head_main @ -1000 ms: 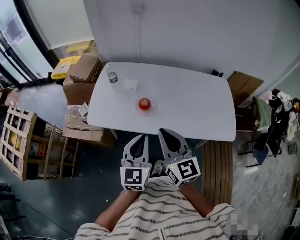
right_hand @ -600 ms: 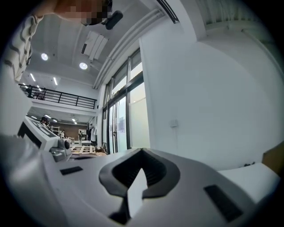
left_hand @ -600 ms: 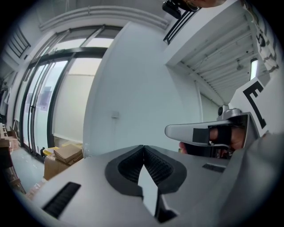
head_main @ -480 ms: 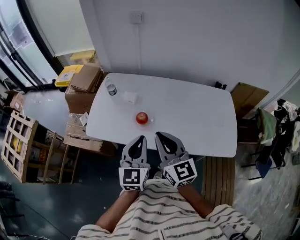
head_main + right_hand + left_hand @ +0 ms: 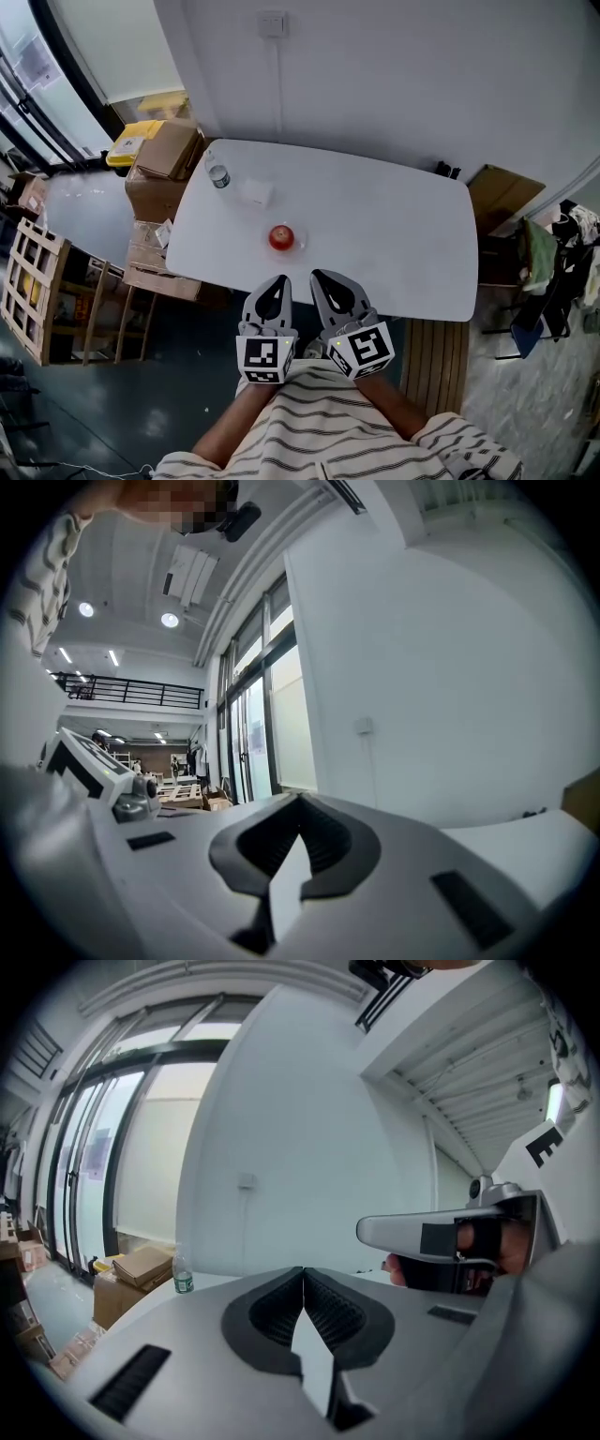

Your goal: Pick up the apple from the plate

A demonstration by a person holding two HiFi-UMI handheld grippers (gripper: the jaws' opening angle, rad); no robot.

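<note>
A red apple (image 5: 280, 236) sits on a small clear plate (image 5: 293, 244) near the front middle of the white table (image 5: 394, 234). In the head view both grippers are held side by side just short of the table's near edge, pointing at it. The left gripper (image 5: 278, 280) is shut and holds nothing, as its own view shows (image 5: 302, 1270). The right gripper (image 5: 319, 276) is likewise shut and holds nothing (image 5: 300, 800). The apple lies a short way beyond the left gripper's tips. Neither gripper view shows the apple; the jaws hide it.
A water bottle (image 5: 217, 174) and a small white object (image 5: 256, 193) stand at the table's far left. Cardboard boxes (image 5: 164, 155) and a wooden rack (image 5: 33, 291) are left of the table. A slatted bench (image 5: 433, 361) lies at the right, and a white wall rises behind.
Both grippers have moved toward the table, so the gap between their tips and the apple has shrunk. Their jaws stay shut.
</note>
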